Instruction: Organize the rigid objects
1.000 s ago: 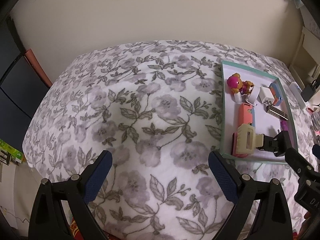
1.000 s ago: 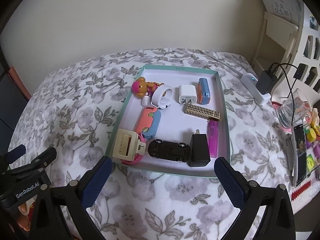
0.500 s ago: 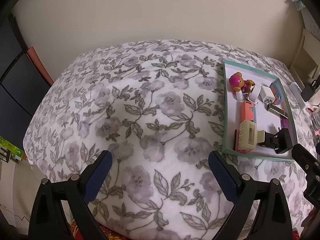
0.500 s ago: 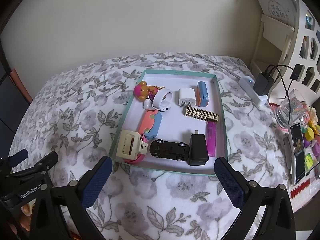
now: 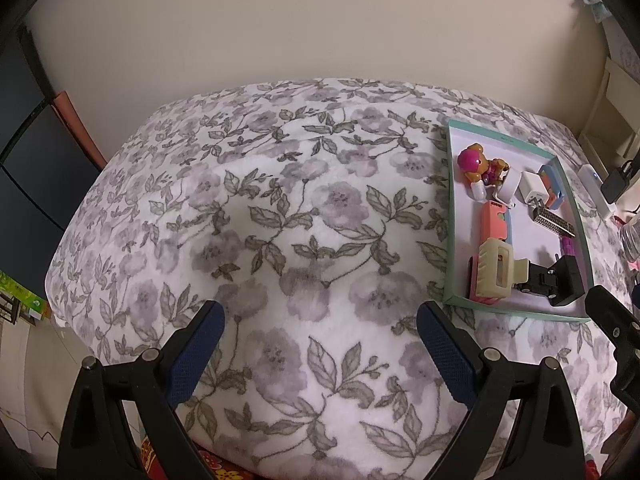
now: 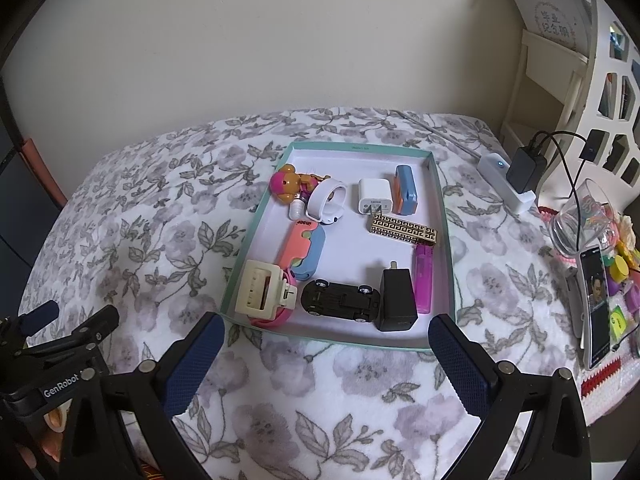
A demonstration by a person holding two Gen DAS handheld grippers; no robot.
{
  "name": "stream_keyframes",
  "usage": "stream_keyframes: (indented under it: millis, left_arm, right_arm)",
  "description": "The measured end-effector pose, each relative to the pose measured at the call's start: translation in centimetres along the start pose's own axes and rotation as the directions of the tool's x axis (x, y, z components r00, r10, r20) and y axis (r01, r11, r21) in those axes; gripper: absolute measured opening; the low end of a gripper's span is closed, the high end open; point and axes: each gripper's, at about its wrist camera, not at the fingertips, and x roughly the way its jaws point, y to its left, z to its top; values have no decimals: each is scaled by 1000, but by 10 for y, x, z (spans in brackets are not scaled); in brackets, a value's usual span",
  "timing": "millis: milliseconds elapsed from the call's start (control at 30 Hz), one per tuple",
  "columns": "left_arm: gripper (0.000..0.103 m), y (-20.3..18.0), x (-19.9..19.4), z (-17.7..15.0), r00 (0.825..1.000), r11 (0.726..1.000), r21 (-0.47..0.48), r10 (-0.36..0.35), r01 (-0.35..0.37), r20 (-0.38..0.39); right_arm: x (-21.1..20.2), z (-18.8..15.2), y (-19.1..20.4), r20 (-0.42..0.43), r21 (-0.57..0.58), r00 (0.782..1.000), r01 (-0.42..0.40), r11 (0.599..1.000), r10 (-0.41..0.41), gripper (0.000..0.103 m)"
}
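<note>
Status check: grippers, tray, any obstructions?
Left gripper open, empty. Right gripper open, empty, short of tray. Toy car nearest. Nothing blocking.

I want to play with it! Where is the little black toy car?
In the right wrist view, the car lies in the tray, along its near edge, between the cream hair clip on its left and the black charger on its right.

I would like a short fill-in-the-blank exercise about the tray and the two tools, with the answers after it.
1. The black toy car lies between the cream hair clip and the black ____.
2. The purple lighter lies along the tray's ____ wall.
3. Both the left tool and the right tool are ____ and hold nothing.
4. The tray rests on a ____-patterned blanket.

Answers: charger; right; open; flower
</note>
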Motion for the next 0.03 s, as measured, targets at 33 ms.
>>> stream_keyframes:
  millis: [33]
  left_arm:
    - [97, -1, 0, 0, 1000, 1000, 5, -8, 8, -2]
  right_arm:
    - [0, 0, 0, 0, -1, 1000, 0, 1000, 0, 103]
